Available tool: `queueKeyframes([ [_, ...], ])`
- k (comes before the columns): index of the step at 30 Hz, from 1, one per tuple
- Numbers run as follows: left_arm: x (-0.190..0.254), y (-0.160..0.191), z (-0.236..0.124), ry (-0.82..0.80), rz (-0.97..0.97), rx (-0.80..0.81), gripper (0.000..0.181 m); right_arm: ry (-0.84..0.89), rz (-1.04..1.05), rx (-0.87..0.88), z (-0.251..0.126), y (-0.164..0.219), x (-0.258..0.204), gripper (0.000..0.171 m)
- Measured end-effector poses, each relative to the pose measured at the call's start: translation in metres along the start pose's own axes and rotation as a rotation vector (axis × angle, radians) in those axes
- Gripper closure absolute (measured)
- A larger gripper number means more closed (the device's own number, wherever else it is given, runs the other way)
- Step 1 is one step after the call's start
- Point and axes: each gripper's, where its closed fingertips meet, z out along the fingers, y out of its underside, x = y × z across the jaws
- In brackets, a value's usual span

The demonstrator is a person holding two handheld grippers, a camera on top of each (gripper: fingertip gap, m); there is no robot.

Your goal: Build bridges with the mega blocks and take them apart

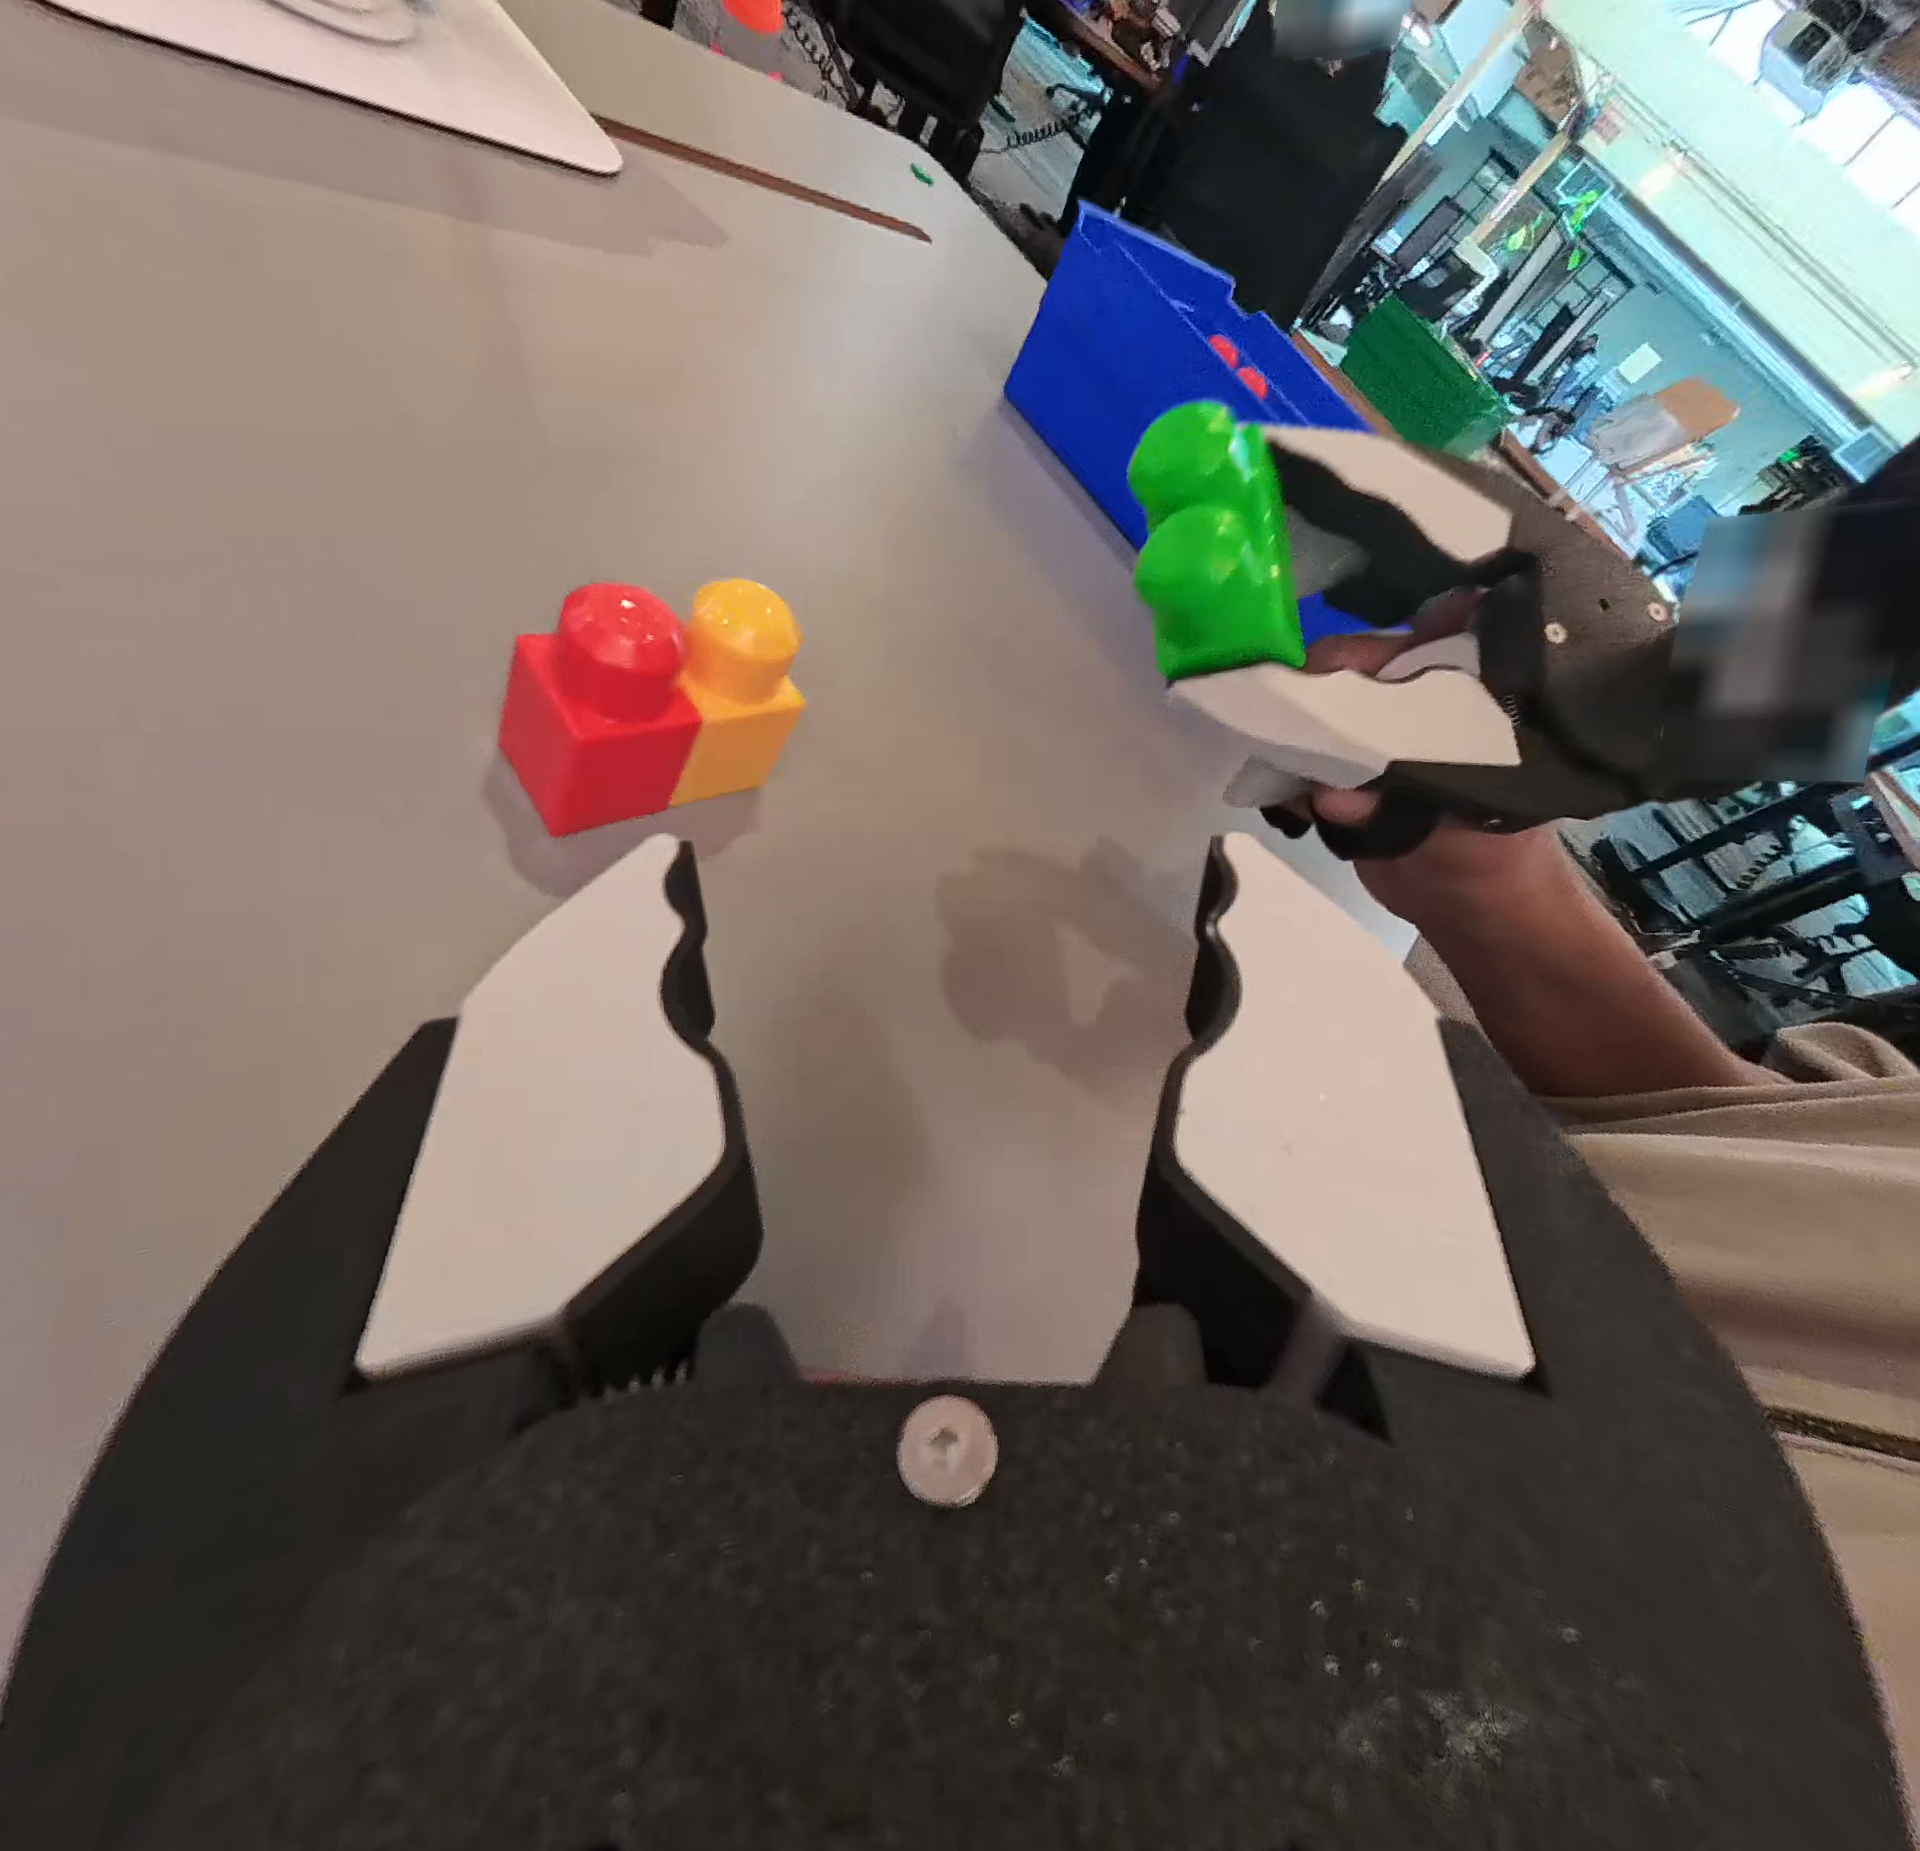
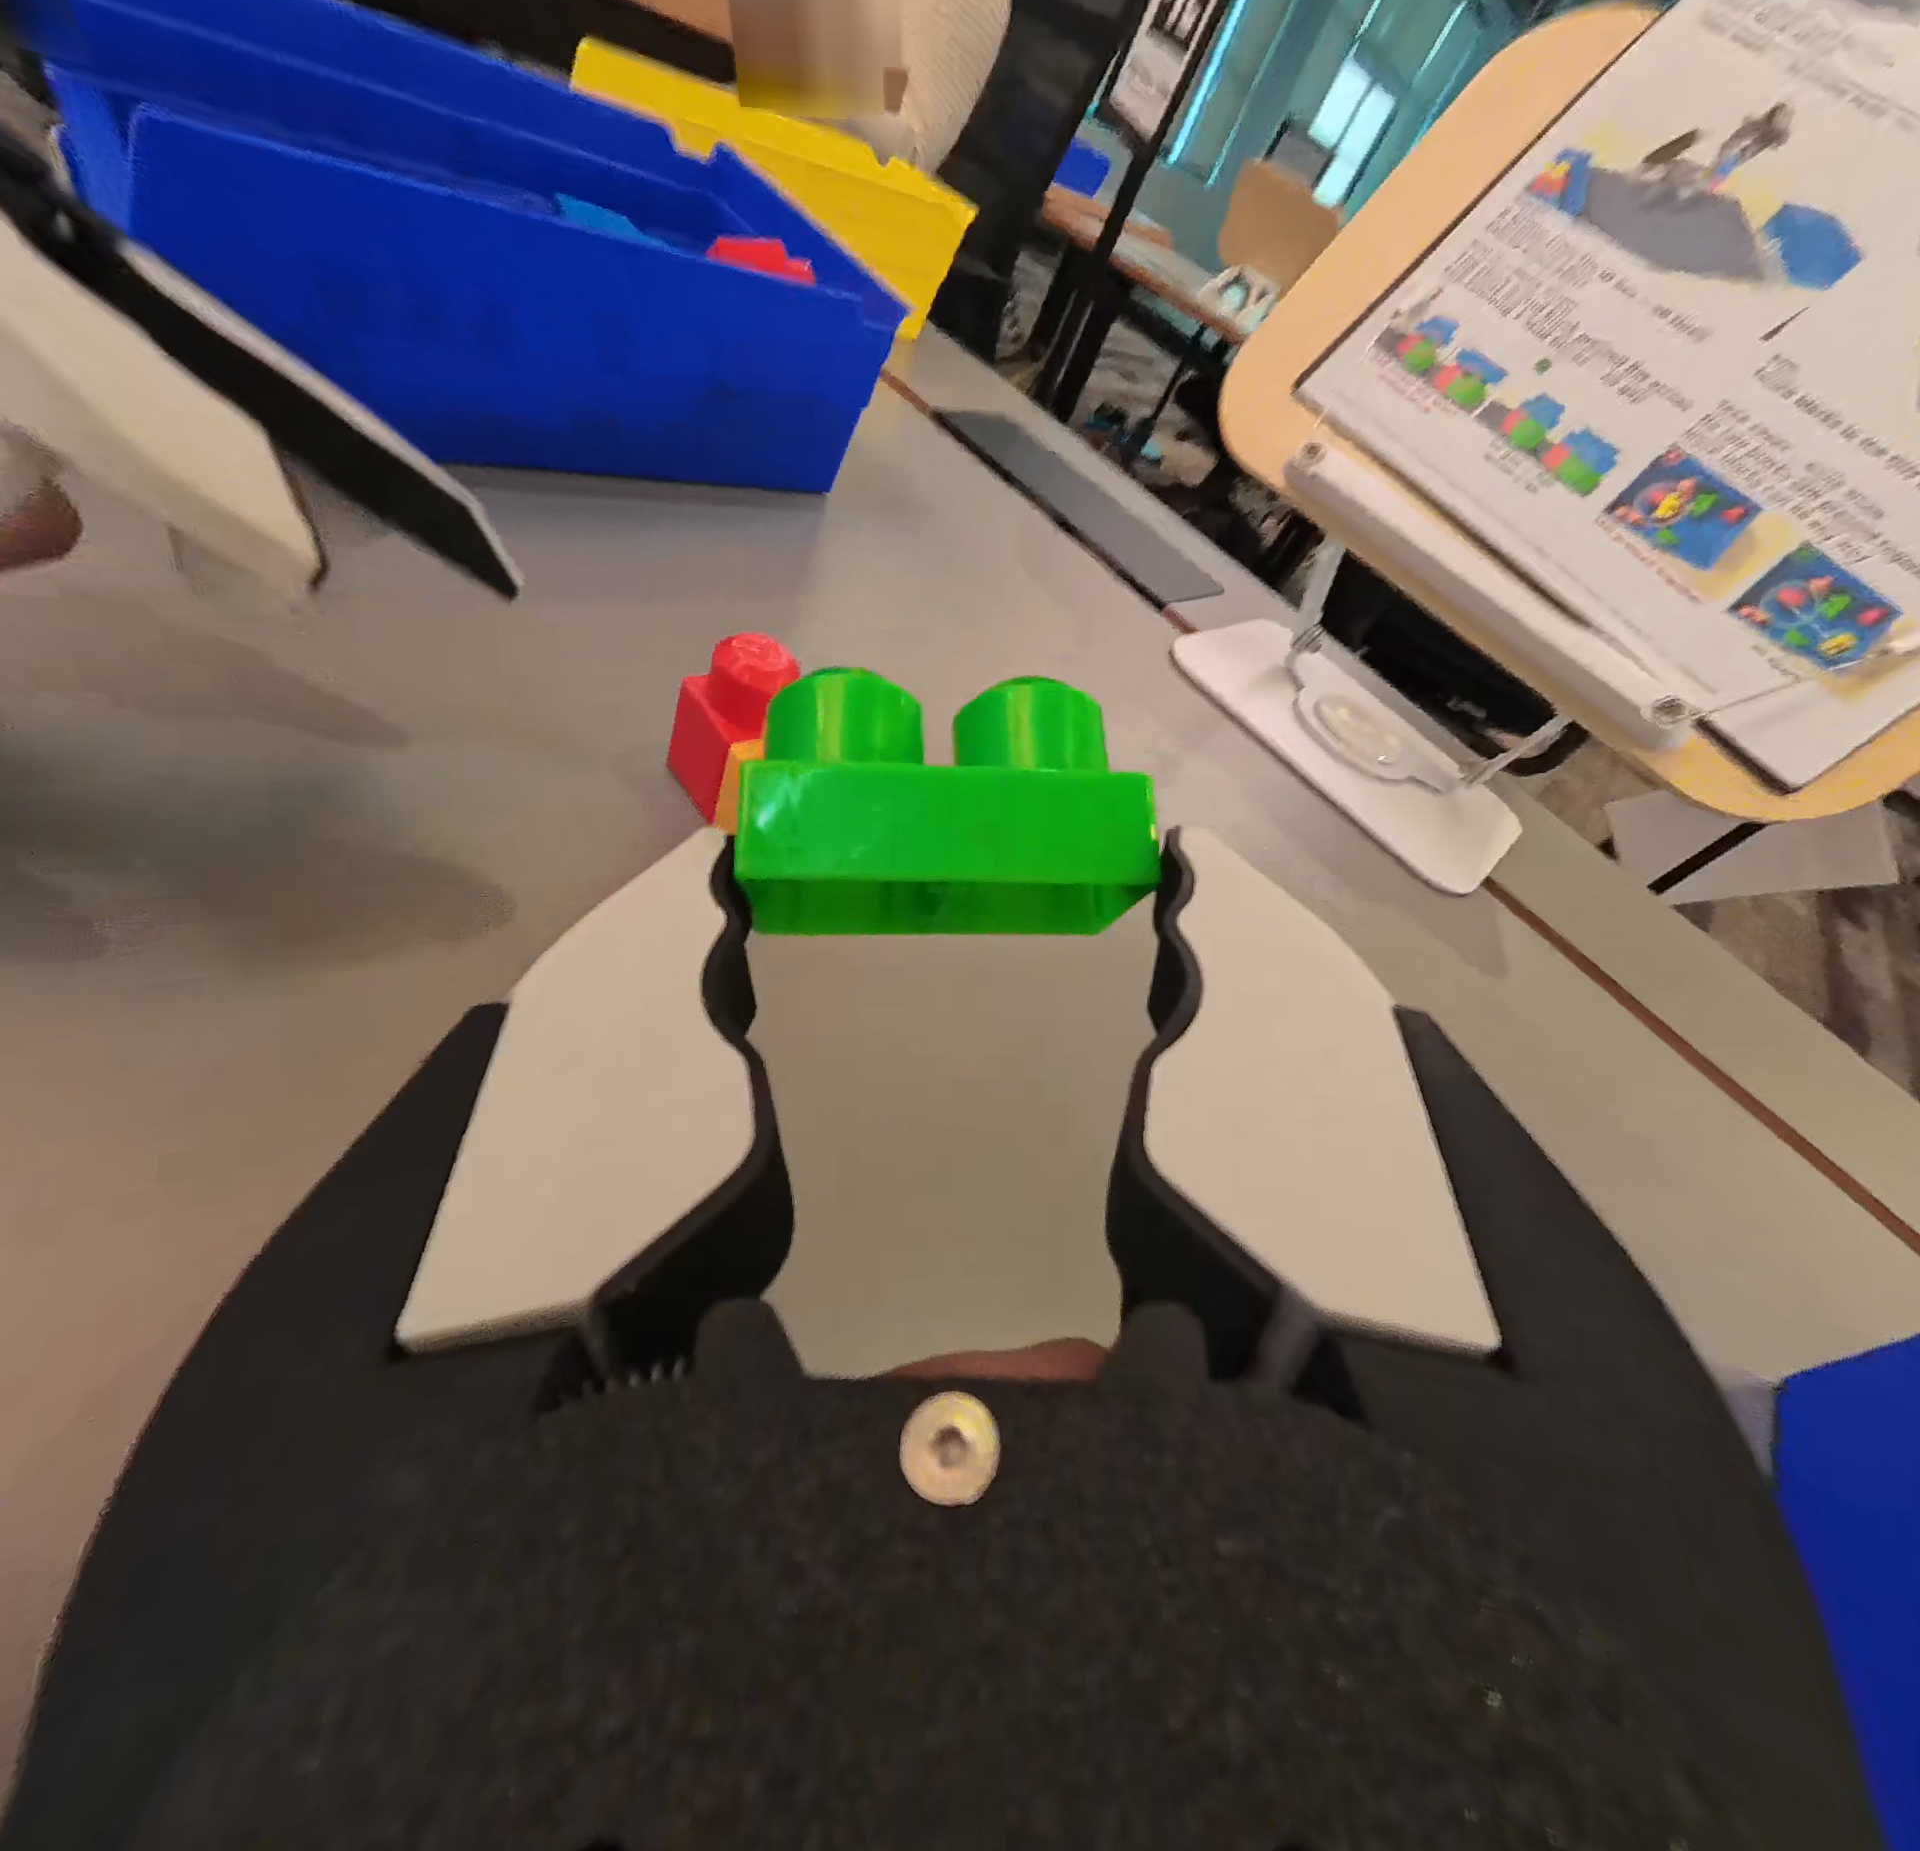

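R gripper (image 2: 948, 856) clamps green block (image 2: 940, 825) by its ends, held above table (image 1: 260, 451). L gripper (image 1: 948, 856) gapes, empty. Red block (image 1: 597, 705) touches yellow block (image 1: 740, 695) on table. Blue bin (image 2: 468, 284) behind. Sheet (image 2: 1662, 347) on stand: print blurred, unreadable.

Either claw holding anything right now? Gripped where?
Right claw holds the green two-stud block by its two short ends, at the fingertips, studs up. Left claw is open, holding nothing.

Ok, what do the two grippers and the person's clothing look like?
Both the left gripper and right gripper have black textured bodies, a silver screw at the centre, and pale grey fingers with wavy black inner pads. The person wears a beige sleeve.
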Motion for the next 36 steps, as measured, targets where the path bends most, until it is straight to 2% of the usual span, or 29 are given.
queueKeyframes([
  [5, -0.015, -0.003, -0.008, -0.09, 0.045, 0.009, 0.093, -0.11, 0.033, -0.098, 0.002, 0.024, -0.004, 0.096],
  [10, -0.007, 0.008, -0.003, -0.038, 0.015, -0.022, 0.097, -0.187, -0.035, -0.081, 0.001, 0.023, -0.014, 0.096],
  [15, -0.015, 0.013, -0.006, -0.081, 0.042, -0.037, 0.097, -0.364, 0.033, -0.281, 0.007, 0.063, -0.025, 0.096],
  [24, -0.021, 0.023, -0.006, -0.113, 0.056, -0.067, 0.095, -0.533, -0.049, -0.471, 0.007, 0.096, -0.031, 0.095],
  [28, -0.022, 0.027, -0.006, -0.119, 0.064, -0.077, 0.095, -0.536, -0.08, -0.527, -0.005, 0.098, -0.024, 0.084],
  [32, -0.022, 0.027, -0.008, -0.112, 0.051, -0.071, 0.095, -0.55, -0.134, -0.583, -0.015, 0.07, -0.019, 0.082],
  [36, -0.02, 0.026, -0.008, -0.104, 0.05, -0.067, 0.095, -0.592, -0.262, -0.769, -0.007, 0.065, -0.03, 0.078],
])
